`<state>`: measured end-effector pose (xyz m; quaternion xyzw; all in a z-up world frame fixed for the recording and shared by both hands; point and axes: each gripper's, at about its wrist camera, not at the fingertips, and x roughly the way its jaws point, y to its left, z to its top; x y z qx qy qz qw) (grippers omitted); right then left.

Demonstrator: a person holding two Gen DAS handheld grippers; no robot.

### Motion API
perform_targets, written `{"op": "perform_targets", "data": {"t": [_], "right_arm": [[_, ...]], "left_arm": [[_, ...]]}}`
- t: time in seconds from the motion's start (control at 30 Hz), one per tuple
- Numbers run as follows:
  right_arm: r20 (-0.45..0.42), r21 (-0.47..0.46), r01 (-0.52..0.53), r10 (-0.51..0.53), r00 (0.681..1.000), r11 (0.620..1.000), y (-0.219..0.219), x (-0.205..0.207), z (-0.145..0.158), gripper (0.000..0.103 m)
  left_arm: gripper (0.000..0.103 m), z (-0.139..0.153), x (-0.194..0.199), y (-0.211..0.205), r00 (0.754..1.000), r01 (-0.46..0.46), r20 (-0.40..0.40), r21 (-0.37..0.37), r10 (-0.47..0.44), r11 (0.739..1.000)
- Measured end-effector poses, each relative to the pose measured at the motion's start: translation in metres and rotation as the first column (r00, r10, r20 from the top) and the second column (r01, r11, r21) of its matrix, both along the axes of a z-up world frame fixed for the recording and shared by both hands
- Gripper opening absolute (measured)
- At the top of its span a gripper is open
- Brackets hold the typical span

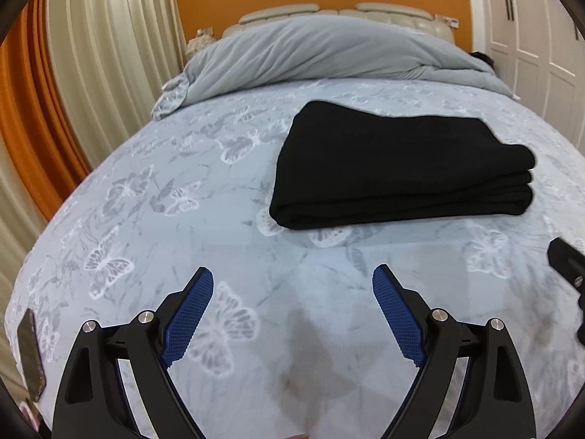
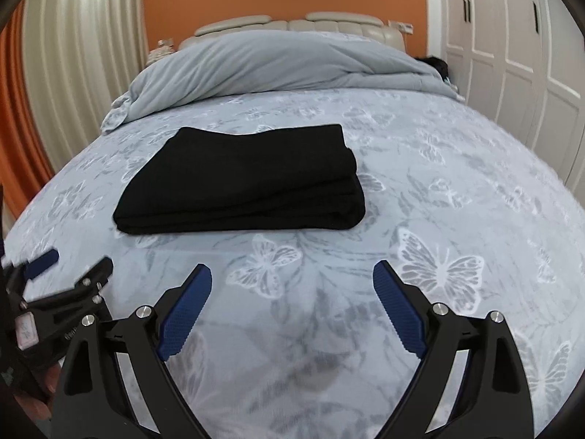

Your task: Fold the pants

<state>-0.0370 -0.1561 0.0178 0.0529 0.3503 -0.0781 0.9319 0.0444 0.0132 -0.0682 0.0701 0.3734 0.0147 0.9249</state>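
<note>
Fingers (image 1: 190,314) of the left gripper (image 1: 292,314) stand wide apart w/ nothing between them – blue ribbed pads facing each other, only the bedsheet (image 1: 153,241) below. Same for the right gripper (image 2: 292,311): its fingers (image 2: 186,311) are spread, nothing held.

Black pants (image 1: 398,172) lie folded into a thick, layered rectangle on the bed, flat on the pale blue butterfly-print bedsheet. In the left wrist view the pants sit ahead of the fingers and off to the right, clear of both fingertips, w/ a strip of bare sheet between. In the right wrist view the pants (image 2: 248,179) sit ahead and to the left, again not touching the fingers. So the bundle lies roughly between the two grippers' lines of sight, beyond both.

Right gripper's black frame shows at the right edge of the left view; the left gripper (image 2: 62,274) shows at the lower left of the right view, near the sheet, well short of the pants.

Behind the pants – a grey duvet (image 1: 321,55) bunched across the head of the bed, a beige padded headboard (image 1: 329,14), orange wall. Cream curtains (image 1: 109,47) at left, white wardrobe doors (image 2: 512,55) at right. A phone (image 1: 31,355) lies at the sheet's left edge.
</note>
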Motion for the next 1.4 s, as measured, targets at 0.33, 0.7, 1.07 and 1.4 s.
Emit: {"op": "perform_targets", "data": {"t": [0.33, 0.7, 1.07, 1.4], "right_arm": [[-0.039, 0.071, -0.047, 0.05, 0.998, 0.996, -0.015, 0.025, 0.005, 0.088], [-0.106, 0.291, -0.006, 0.038, 0.994, 0.957, -0.085, 0.116, -0.021, 0.083], [-0.012, 0.232, -0.089, 0.095, 0.995, 0.969, -0.078, 0.123, 0.007, 0.015], [-0.083, 0.242, 0.012, 0.009, 0.997, 0.97, -0.1, 0.127, -0.019, 0.091]], "left_arm": [[0.086, -0.007, 0.016, -0.003, 0.999, 0.017, -0.044, -0.023, -0.018, 1.0], [0.086, 0.003, 0.115, 0.065, 0.982, -0.07, -0.19, -0.415, -0.011, 0.907], [0.062, -0.014, 0.144, 0.032, 0.975, 0.09, -0.153, -0.402, -0.163, 0.911], [0.087, -0.028, 0.151, 0.064, 0.971, -0.04, -0.221, -0.539, -0.096, 0.841]]}}
